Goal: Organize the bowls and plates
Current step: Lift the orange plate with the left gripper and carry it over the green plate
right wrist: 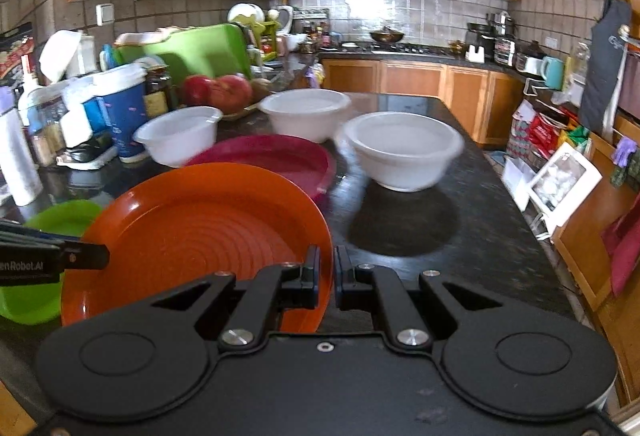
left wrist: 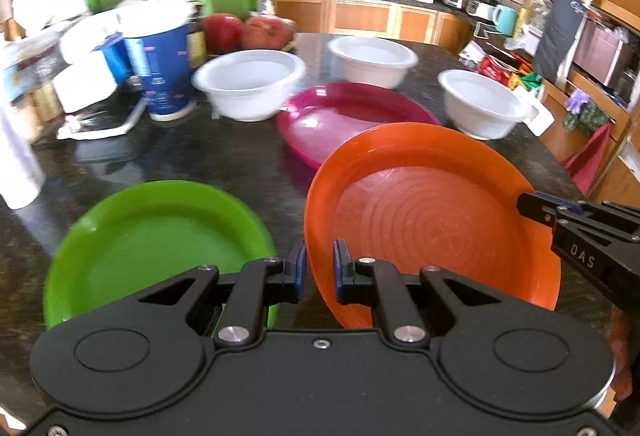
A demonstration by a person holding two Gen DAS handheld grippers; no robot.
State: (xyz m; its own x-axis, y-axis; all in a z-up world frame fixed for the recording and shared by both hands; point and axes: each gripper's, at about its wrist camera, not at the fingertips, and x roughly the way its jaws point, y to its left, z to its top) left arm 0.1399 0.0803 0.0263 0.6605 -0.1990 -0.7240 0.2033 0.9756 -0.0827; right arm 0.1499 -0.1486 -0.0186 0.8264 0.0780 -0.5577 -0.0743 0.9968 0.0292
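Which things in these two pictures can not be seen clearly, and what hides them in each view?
- Green plate: right wrist view, mostly hidden behind the orange plate and the left hand-held gripper.
- Orange plate near edge: left wrist view, covered by the left hand-held gripper.
- Pink plate front: left wrist view, overlapped by the orange plate.
- Right hand-held gripper: left wrist view, cut off by the right edge.
- Blue cup print: blurred.

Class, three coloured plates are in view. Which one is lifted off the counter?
The orange plate, tilted and gripped at opposite rims by the left gripper and right gripper. The green plate and magenta plate lie flat.
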